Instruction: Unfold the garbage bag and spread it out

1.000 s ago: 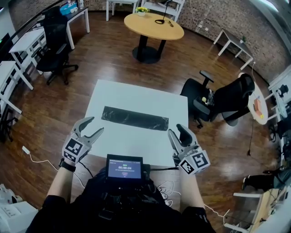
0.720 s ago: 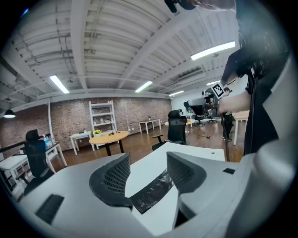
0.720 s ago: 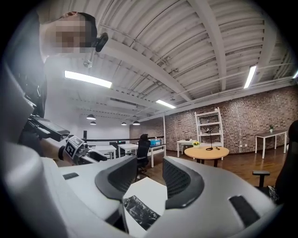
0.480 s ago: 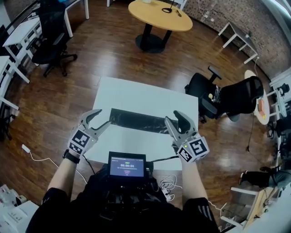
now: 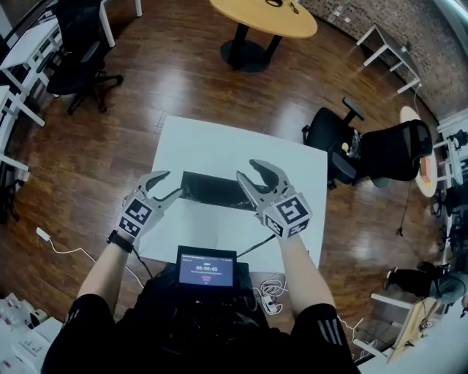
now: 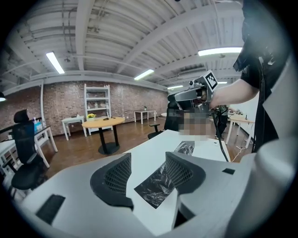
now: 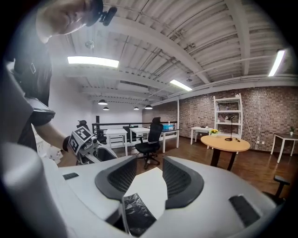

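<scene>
A folded black garbage bag lies as a long strip across the white table. My left gripper is at the strip's left end. Its jaws are closing, still apart, with the crinkled bag lying below and between them and no pad pressing on it. My right gripper hovers over the right part of the strip, open, with nothing between its jaws. In the right gripper view the bag's end shows under the jaws. The left gripper view shows the right gripper across the table.
A small screen sits at the person's chest by the table's near edge. A round wooden table stands beyond. A black office chair is to the right, another chair and white desks to the left.
Both grippers have moved forward from the near table edge to the bag. The right one has swung left over the strip. The left jaws have narrowed a little.
</scene>
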`<state>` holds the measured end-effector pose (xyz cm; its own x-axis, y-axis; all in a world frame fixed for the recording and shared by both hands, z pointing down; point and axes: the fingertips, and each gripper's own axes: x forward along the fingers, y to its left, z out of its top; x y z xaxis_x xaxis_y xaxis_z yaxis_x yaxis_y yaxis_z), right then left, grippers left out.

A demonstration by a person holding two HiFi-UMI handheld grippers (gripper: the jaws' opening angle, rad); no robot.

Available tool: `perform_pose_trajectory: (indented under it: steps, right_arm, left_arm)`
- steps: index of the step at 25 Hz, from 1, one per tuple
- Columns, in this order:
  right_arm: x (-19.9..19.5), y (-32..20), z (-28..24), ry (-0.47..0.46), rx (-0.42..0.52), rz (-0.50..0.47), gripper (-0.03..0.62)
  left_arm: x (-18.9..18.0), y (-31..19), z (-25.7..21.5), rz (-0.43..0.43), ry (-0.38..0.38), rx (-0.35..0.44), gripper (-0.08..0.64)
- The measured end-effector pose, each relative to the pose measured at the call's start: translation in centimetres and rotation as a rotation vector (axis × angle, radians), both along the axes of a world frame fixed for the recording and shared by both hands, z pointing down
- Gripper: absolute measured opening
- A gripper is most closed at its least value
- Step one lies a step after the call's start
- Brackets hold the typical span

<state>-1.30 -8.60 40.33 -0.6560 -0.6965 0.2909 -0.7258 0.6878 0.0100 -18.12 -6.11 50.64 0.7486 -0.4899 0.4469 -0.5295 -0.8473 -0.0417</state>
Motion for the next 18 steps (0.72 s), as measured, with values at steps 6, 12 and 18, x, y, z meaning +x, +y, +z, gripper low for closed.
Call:
perform_pose_trajectory:
  steps: [6, 12, 18]
  right_arm:
    - [-3.8, -2.5, 4.9, 0.042, -0.072, -0.117, 0.181]
    - [-7.4, -3.7, 10.3, 0.120, -0.150, -0.231, 0.181]
    - [-10.5, -2.8, 17.4, 0.232, -0.257, -0.354, 0.181]
  left_arm:
    - [-0.1, -1.2, 4.5, -0.031, -0.048, -0.080, 0.235]
    - [0.3, -1.5, 7.3, -0.022, -0.094, -0.122, 0.235]
    - [1.1, -1.7, 10.2, -0.026, -0.117, -0.179, 0.230]
